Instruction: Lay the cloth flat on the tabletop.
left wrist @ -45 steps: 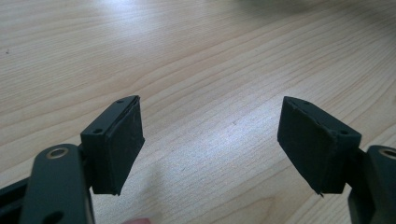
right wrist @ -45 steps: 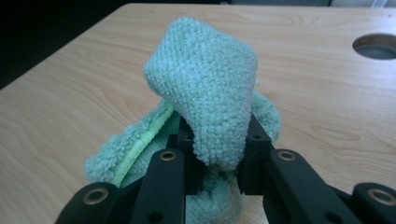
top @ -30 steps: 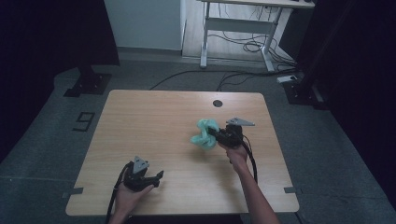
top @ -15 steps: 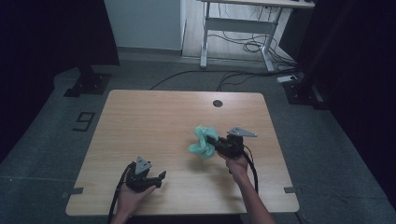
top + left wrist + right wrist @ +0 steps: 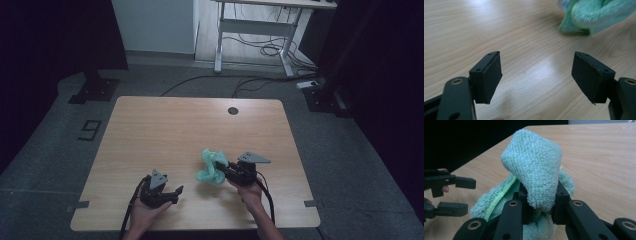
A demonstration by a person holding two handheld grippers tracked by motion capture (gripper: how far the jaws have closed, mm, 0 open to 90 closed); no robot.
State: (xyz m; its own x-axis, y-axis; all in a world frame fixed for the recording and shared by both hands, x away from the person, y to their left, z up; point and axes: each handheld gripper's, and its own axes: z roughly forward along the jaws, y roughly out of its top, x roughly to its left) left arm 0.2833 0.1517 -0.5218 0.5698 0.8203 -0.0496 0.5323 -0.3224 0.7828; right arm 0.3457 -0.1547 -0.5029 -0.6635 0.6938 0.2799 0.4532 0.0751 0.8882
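While the right claw point(image 5: 541, 212) grips the green cloth point(image 5: 534, 172), the left claw point(image 5: 536, 75) gapes.

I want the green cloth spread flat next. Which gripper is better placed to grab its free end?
Left gripper: likely, since its jaws stand open beside the green cloth, while the right gripper is clamped on it.
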